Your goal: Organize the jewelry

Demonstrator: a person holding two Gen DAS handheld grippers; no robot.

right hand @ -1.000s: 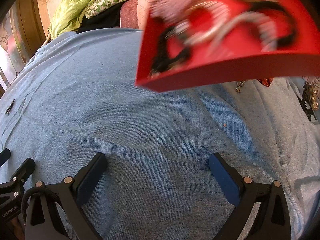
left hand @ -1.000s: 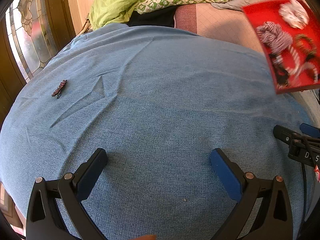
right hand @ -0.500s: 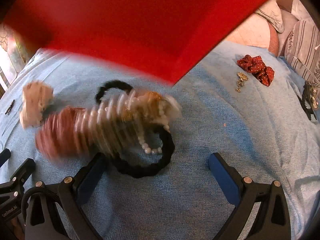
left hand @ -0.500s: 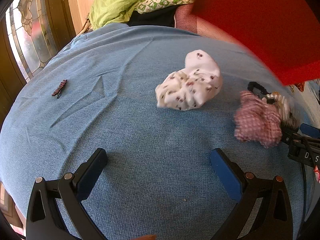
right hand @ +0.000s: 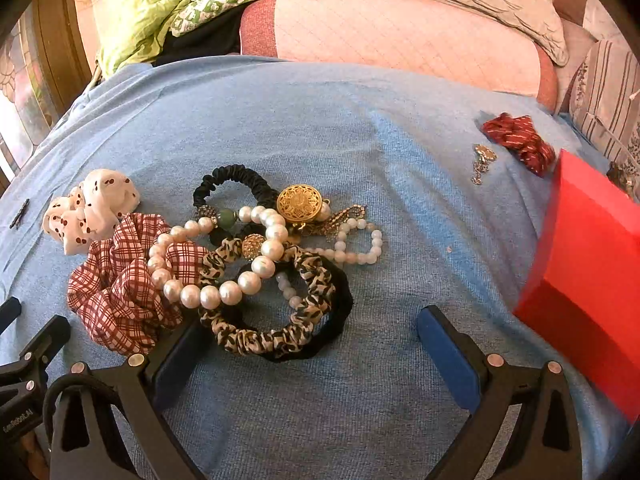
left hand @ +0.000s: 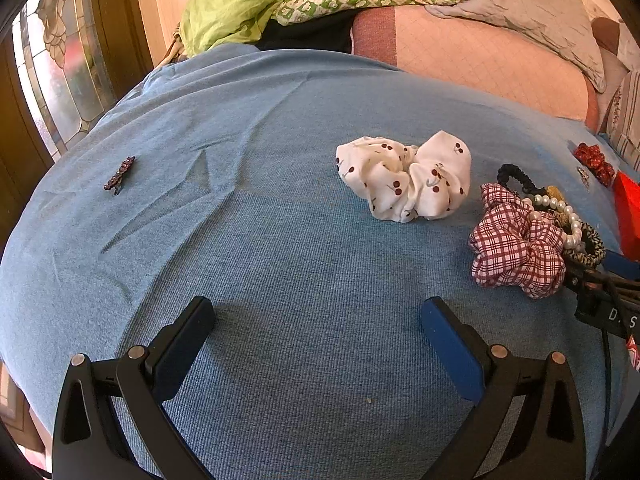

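Blue cloth (right hand: 400, 140) over the bed, matt and ribbed in weave. Pearl bracelet (right hand: 216, 292) gleaming, smooth and glossy. Gold brooch (right hand: 300, 203), shiny filigree metal. Plaid scrunchie (right hand: 116, 292), soft crumpled cotton. Red box (right hand: 592, 280), smooth, slightly glossy card. Tongs (right hand: 308, 340), matt black plastic with blue rubbery pads (right hand: 448, 356).

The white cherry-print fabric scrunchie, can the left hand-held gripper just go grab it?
Probably yes. The left hand-held gripper is open, and only bare blue cloth lies between it and the white cherry-print fabric scrunchie, which sits apart from the pile.
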